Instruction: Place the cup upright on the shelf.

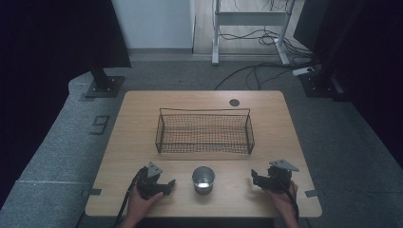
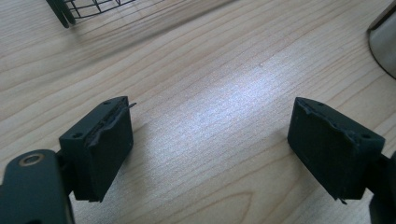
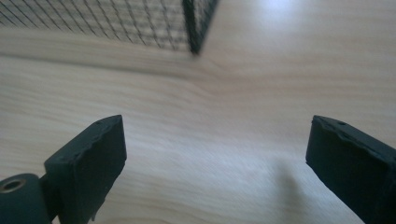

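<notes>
A black wire mesh basket (image 1: pixel 204 132) stands at the middle of the wooden table (image 1: pixel 142 118), with nothing in it. A small shiny metal cup (image 1: pixel 203 179) stands upright in front of it, near the front edge. My left gripper (image 1: pixel 167 185) rests on the table to the cup's left, open, with only bare wood between its jaws. The cup's rim (image 2: pixel 383 42) shows at the right edge of the left gripper view. My right gripper (image 1: pixel 256 179) rests to the cup's right, open and holding nothing. The basket's corner (image 3: pixel 196 23) stands ahead of it.
A round dark cable port (image 1: pixel 234 102) sits in the table's back edge. Black stands (image 1: pixel 102 83) and cables (image 1: pixel 256 71) lie on the grey floor beyond the table.
</notes>
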